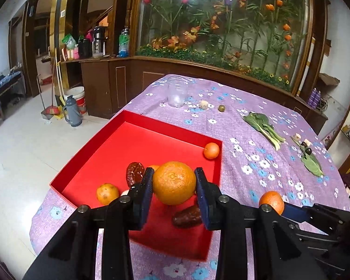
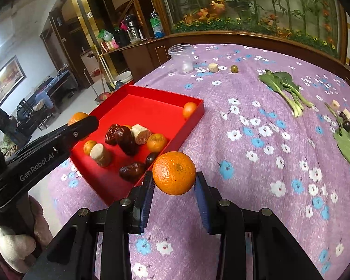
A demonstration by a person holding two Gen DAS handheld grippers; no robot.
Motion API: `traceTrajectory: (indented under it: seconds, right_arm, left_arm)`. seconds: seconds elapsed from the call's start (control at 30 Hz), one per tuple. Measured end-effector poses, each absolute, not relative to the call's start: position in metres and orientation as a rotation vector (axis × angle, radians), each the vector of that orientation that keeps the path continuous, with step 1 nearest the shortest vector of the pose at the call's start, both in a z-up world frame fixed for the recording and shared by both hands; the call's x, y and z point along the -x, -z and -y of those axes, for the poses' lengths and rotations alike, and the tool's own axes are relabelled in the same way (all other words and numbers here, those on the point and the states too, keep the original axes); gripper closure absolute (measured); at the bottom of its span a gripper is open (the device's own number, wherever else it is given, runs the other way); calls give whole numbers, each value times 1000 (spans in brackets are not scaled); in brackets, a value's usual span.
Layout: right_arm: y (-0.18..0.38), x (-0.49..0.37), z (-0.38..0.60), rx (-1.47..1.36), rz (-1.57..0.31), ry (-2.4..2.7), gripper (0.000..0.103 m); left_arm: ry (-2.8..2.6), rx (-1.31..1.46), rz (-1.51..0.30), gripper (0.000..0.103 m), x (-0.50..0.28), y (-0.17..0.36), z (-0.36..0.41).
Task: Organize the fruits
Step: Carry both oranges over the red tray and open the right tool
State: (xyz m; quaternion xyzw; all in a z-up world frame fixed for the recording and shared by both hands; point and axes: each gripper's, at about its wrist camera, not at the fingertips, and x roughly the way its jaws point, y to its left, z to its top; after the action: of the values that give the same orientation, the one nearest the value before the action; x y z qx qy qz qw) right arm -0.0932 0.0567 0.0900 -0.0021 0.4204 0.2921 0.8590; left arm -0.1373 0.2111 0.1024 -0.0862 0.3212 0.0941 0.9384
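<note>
Your surface [image 2: 256, 154] wears a purple cloth with white and blue flowers. The red tray [image 2: 193, 116] sits at its left edge and is the landmark for everything here.

Your left gripper [image 1: 173, 182] is clamped on 1 mandarin [image 1: 174, 183], held above the tray's near part. Your right gripper [image 2: 174, 182] grasps a 2nd mandarin [image 2: 174, 173], just past the tray's near right corner, over the cloth.

Inside the tray, the right wrist view shows 3 loose mandarins, 1 in the far right corner [image 2: 189, 110], at least 4 dark dates [image 2: 126, 140] and 2 pale cut chunks [image 2: 101, 155]. The left wrist view hides most of these behind its own mandarin.

Beyond the tray's far end stands 1 clear plastic jar [image 2: 183, 58], with 1 pale chunk and 1 small green fruit [image 2: 234, 68] to its right. Well right of the tray lie 1 bok choy [image 2: 284, 88] and 1 flat green leaf [image 2: 348, 144] with small dark bits beside it.

Only the right wrist view shows writing: "GenRobot.AI" along the left gripper's black body.
</note>
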Motion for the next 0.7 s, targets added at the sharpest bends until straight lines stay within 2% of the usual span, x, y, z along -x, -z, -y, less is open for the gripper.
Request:
traceTrajectory:
  seconds: [0.7]
  right_arm:
    - [-85, 114, 2, -117, -855, -569, 65]
  left_arm:
    - [-117, 3, -652, 69, 156, -112, -137]
